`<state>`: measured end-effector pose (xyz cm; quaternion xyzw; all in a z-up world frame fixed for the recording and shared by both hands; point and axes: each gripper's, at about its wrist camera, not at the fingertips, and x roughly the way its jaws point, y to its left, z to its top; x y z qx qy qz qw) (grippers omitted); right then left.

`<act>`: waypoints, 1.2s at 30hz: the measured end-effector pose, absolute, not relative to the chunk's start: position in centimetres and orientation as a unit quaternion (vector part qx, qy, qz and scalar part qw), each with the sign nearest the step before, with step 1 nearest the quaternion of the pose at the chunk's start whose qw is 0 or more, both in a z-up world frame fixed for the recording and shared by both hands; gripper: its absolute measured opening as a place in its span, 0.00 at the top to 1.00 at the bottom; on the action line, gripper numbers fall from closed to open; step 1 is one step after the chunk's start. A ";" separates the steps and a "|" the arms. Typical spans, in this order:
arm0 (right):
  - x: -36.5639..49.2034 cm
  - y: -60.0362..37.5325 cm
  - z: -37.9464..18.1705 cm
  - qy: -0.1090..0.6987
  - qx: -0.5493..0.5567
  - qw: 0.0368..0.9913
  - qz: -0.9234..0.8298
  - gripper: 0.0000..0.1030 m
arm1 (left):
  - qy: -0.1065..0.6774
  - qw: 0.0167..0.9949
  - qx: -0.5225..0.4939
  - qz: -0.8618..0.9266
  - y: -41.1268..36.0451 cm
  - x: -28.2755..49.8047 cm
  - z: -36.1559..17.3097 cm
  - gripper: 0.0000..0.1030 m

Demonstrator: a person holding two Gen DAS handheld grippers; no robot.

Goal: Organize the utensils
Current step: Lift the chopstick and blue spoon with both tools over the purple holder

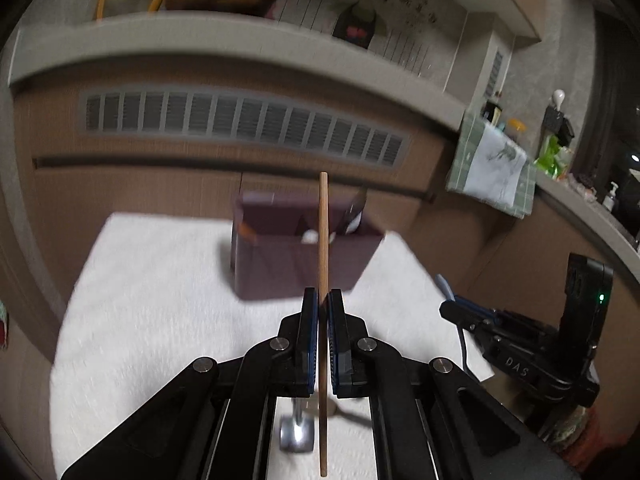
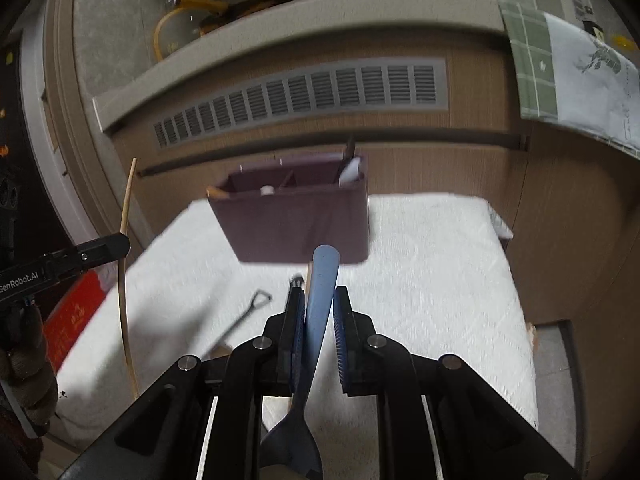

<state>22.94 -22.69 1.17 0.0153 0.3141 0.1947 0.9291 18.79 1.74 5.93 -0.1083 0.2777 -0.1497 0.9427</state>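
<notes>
Utensils partly sorted: some stand in the purple organizer at center frame; our left gripper pinches a chopstick, our right gripper clamps a blue spoon, and a metal utensil lies on the towel.

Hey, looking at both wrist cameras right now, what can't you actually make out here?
- Organizer contents: both views, motion blur and its front wall hide what stands inside.
- Chopstick lower end: left view, cut off near the bottom edge.
- Blue fork tines: right view, cut by the bottom edge.
- Metal utensils on the towel: left view, hidden behind the left tongs; blurred in the right view.
</notes>
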 end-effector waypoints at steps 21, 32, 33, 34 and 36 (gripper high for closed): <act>37.6 -16.9 10.5 0.105 0.023 0.983 0.147 0.87 | 0.132 0.972 -0.166 -0.099 5.3 35.9 10.1 0.95; 42.7 -14.3 5.0 0.140 0.005 0.982 0.125 0.87 | 0.167 0.964 -0.175 -0.113 5.2 38.5 4.5 0.95; 42.5 -14.1 4.6 0.134 -0.003 0.984 0.118 0.87 | 0.167 0.964 -0.172 -0.112 5.0 38.4 4.2 0.95; 42.3 -14.0 4.4 0.128 -0.009 0.985 0.114 0.87 | 0.168 0.965 -0.169 -0.114 4.8 38.2 4.0 0.95; 42.1 -13.8 4.1 0.120 -0.021 0.986 0.110 0.87 | 0.172 0.964 -0.164 -0.117 4.4 38.0 3.6 0.95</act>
